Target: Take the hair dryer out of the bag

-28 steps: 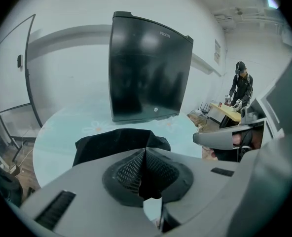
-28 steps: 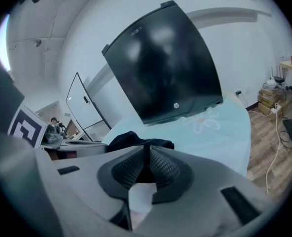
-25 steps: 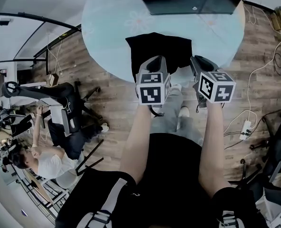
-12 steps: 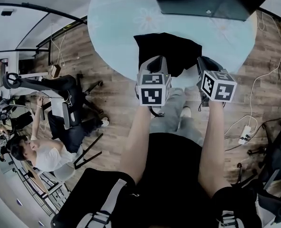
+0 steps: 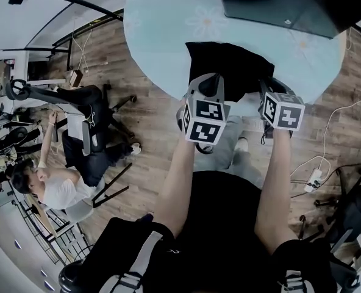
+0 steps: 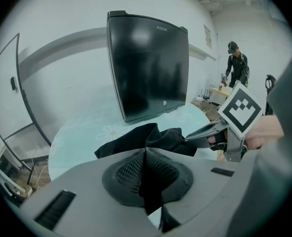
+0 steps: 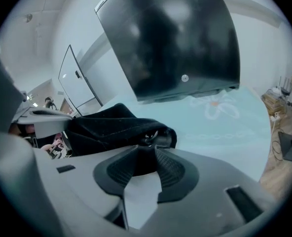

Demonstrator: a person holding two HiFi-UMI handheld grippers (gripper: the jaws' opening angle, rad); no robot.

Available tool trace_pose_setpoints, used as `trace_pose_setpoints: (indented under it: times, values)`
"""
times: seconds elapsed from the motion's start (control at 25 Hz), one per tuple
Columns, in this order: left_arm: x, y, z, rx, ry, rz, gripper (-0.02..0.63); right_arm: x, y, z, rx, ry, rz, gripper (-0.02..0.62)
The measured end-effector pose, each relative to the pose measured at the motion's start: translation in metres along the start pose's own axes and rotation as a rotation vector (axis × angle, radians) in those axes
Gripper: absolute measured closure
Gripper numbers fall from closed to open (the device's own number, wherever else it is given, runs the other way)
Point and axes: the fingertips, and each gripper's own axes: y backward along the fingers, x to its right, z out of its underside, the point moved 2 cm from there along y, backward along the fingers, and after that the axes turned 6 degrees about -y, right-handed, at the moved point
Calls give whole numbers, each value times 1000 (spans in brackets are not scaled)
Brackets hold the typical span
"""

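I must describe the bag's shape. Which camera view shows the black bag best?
The head view: it shows most of the black bag from above, lying on the round table. The left gripper view shows only its crumpled near side; the right gripper view shows only one end, from low.

The bag [image 5: 226, 66], by the tabletop's near edge, is black cloth, matt and soft, lying in loose creases; a small shiny fitting [image 7: 148, 138], metal by its glint, sits at one fold. The table [image 5: 162, 35] has a smooth pale blue-green top with a faint sheen and printed daisies. The black panel [image 5: 278, 5] at the far edge is glossy and mirrors the room. The left gripper [image 5: 206, 85] has a matt grey plastic shell, dark mesh-textured pads [image 6: 128, 171] and a matt white marker cube [image 5: 203, 121] with black print. The floor [image 5: 144, 118] is wood-grain planking
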Motion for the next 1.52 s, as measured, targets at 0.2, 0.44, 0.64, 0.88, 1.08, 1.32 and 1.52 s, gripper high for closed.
trace_pose_setpoints:
  times: [0.2,0.44,0.64,0.88,1.08,1.32,1.52]
  values:
    - [-9,1,4,-7,31,-26,586,-11,-8,1,-10,11,-37,430]
    - [-19,-1,9,-14,67,-35,586,-8,-14,-9,14,-36,-36,411]
    - [-25,-7,17,-31,97,-24,586,2,-21,-16,46,-65,17,416]
    - [-23,-9,34,-19,127,31,584,1,-25,-24,99,-174,-32,459]
    - [-21,0,31,69,136,65,562,12,-26,-33,95,-220,-34,486]
    - [-41,22,59,87,112,14,502,12,-32,-35,69,-223,-33,532]
    - [-63,26,99,-9,118,-2,466,15,-33,-41,11,-212,-47,546]
